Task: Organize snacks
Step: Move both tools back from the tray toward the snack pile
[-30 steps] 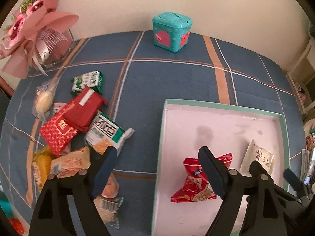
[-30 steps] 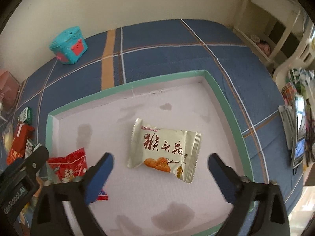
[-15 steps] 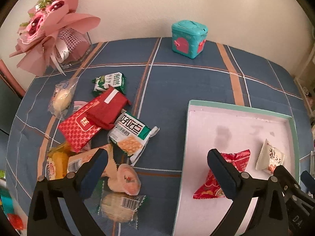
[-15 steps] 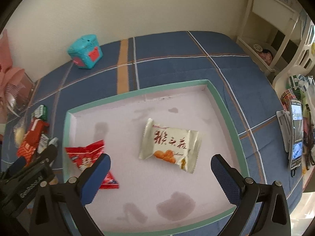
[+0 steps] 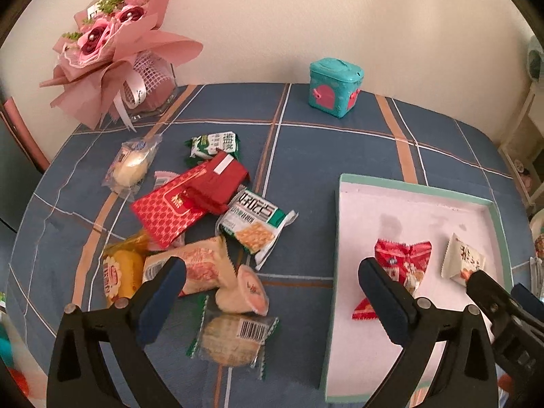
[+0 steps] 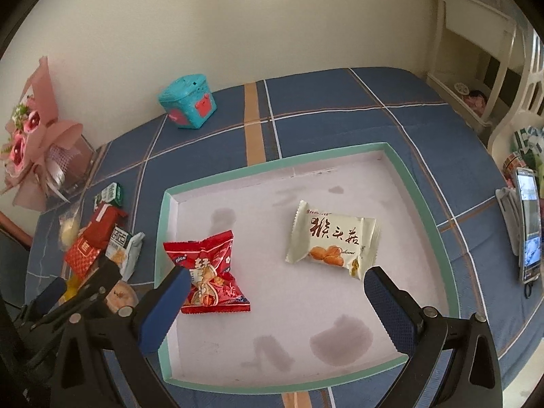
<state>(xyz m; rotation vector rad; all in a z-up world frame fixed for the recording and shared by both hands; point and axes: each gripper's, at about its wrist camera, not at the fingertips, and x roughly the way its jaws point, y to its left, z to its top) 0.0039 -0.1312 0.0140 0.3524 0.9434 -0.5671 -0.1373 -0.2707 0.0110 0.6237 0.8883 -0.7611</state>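
Blue plaid cloth (image 5: 323,156) covers a table against a cream wall, with a pink bouquet (image 5: 112,51) at the back left and a small teal box (image 5: 335,86) at the back centre. On the right lies a shallow tray (image 6: 421,210) with a mint-green rim and a stained white floor. Two snacks already rest inside it, well apart: a red packet (image 6: 209,272) near the left wall and a cream biscuit packet (image 6: 335,238) toward the middle. Loose snacks wait in a pile (image 5: 204,224) on the cloth left of the tray, among them a red patterned pouch (image 5: 170,209), a green-and-white cracker packet (image 5: 255,224) and a round wafer in clear wrap (image 5: 231,340). The left gripper (image 5: 272,292) hangs above the near edge of that pile; its jaws have just been opening and now stand wide with nothing between them. The right gripper (image 6: 277,306) hovers over the tray, jaws spread wide and empty, the red packet lying just beside its left finger but not pinched. The step in hand looks like going back for another snack after a drop-off. Next, the left gripper would need to lower onto one packet at the pile's edge and close on it alone.
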